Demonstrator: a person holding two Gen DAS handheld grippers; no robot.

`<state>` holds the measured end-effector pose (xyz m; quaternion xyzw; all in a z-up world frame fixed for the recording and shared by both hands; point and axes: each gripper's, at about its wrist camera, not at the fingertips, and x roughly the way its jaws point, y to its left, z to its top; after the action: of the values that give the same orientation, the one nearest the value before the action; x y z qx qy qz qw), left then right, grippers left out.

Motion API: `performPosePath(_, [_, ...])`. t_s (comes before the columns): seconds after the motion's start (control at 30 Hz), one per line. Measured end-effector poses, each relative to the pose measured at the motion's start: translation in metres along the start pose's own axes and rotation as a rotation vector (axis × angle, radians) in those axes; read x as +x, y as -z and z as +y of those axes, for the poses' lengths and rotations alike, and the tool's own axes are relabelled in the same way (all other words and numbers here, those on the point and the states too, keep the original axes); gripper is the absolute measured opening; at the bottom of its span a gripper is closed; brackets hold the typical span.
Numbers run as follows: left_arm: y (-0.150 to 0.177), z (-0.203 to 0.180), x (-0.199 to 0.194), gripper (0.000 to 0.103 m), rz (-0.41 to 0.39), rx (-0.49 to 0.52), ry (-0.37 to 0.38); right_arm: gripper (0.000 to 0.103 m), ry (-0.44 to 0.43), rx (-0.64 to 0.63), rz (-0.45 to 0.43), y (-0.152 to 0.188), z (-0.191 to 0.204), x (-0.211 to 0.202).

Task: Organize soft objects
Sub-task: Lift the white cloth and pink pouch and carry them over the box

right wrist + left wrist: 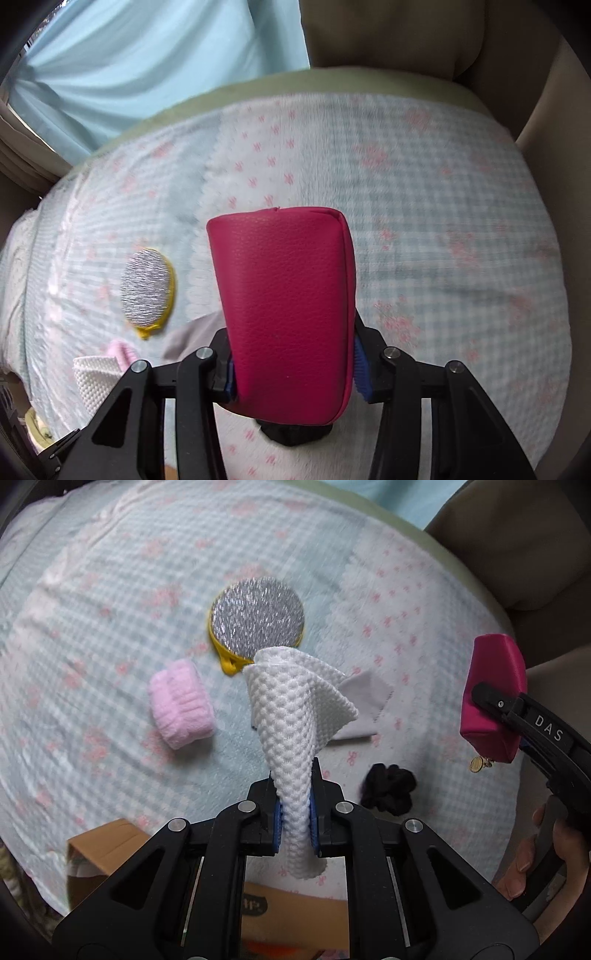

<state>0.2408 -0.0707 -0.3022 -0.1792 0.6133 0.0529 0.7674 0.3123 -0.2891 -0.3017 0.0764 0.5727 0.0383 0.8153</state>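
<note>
Left tool [295, 827] pinches waffle-textured white cloth [295, 716]; grained magenta pouch [288, 310].

Left gripper [296, 819]: points steeply down; jaws pressed together on a white waffle cloth [295, 716], blue pads [313, 812] flanking it.
Right gripper [293, 373]: points steeply down; jaws clamped on a magenta pouch [284, 302].
Right hand [543, 860]: fingers wrapped round the gripper's handle, seen from the left wrist.

The white waffle cloth [295, 720] is hiding part of the grey cloth [360, 709], and the cardboard box [99, 853] is getting cut off behind the gripper frame.
</note>
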Motion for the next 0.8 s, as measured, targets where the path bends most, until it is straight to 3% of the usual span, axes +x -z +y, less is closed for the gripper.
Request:
performPosePath(0.37, [0.023, -0.011, -0.115, 0.01, -0.159, 0.08, 0.061, 0.043, -0.026, 0.007, -0.102, 0.025, 0.027, -0.131])
performPosePath(0.57, [0.052, -0.005, -0.174, 0.01, -0.214, 0.137, 0.08, 0.043, -0.037, -0.005, -0.136, 0.061, 0.045, -0.188])
performPosePath(0.8, [0.088, 0.01, -0.208, 0.01, -0.222, 0.218, 0.097, 0.043, -0.036, 0.01, -0.141, 0.118, 0.058, -0.228])
